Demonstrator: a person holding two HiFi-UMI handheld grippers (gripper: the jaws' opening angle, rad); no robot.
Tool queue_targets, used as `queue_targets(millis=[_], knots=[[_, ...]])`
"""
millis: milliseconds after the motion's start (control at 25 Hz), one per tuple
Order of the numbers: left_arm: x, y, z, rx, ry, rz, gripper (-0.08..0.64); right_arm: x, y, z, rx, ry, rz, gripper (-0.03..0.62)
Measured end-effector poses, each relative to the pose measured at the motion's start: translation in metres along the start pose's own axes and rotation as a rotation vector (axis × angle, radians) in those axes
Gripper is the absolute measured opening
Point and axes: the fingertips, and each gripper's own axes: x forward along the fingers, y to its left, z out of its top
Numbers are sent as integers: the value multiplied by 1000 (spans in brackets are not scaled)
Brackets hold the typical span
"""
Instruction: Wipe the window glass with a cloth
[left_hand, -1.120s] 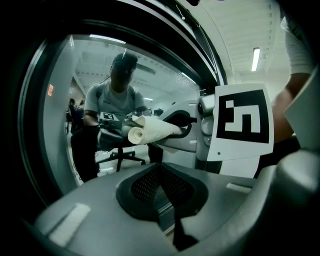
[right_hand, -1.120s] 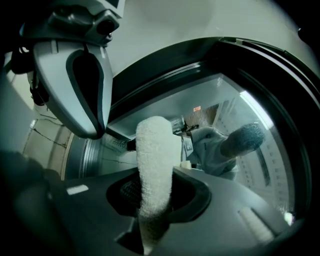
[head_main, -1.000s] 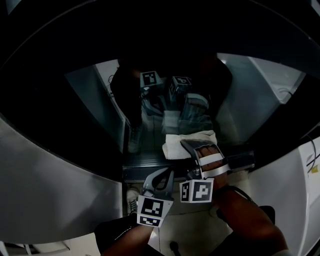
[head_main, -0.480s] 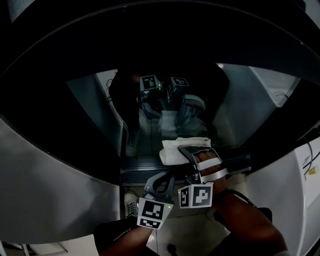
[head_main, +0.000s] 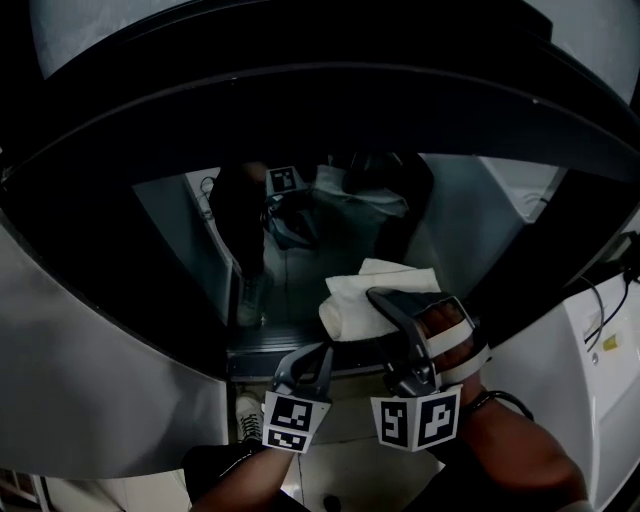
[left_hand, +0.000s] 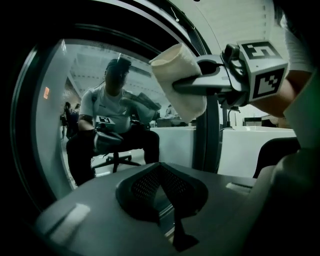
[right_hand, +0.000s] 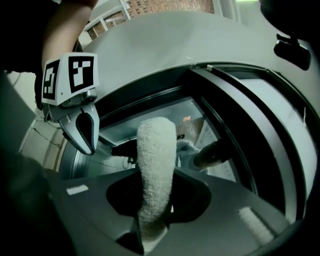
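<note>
The window glass (head_main: 300, 230) is dark and mirrors a seated person and both grippers. A folded white cloth (head_main: 368, 292) lies pressed against its lower part, just above the sill, and my right gripper (head_main: 392, 305) is shut on it. In the right gripper view the cloth (right_hand: 155, 170) stands up out of the closed jaws and covers the middle of the glass (right_hand: 185, 112). My left gripper (head_main: 312, 362) hangs lower and to the left by the sill, shut and holding nothing. The left gripper view shows the cloth (left_hand: 180, 82) in the right gripper (left_hand: 197, 80), up and to the right.
A thick dark window frame (head_main: 300, 100) arches over the glass. A grey panel (head_main: 100, 400) curves along the left. White casing (head_main: 590, 340) with cables (head_main: 612, 290) stands at the right. The dark sill (head_main: 290, 355) runs below the cloth.
My right gripper has moved a little to the right and nearer with the cloth still on the glass. The left gripper stayed low by the sill. The head view tilted upward.
</note>
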Motion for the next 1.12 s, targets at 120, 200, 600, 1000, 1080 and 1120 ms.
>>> queue_targets(millis=[120, 200, 600, 1000, 1080, 1120], knots=[[-8, -17, 9, -14, 14, -3, 17, -16, -38, 4, -6, -15, -41, 91], [-13, -27, 16, -18, 13, -11, 17, -20, -59, 5, -21, -17, -69, 91], [-25, -37, 32, -27, -4, -64, 17, -18, -161, 20, -79, 12, -260, 91], [-18, -51, 36, -14, -7, -86, 17, -1, -184, 12, -153, 39, -303, 90], [-16, -51, 35, -15, -5, -88, 17, 6, -176, 8, -153, 44, -286, 89], [-16, -49, 35, -15, -4, -87, 17, 9, -172, 7, -153, 45, -281, 89]])
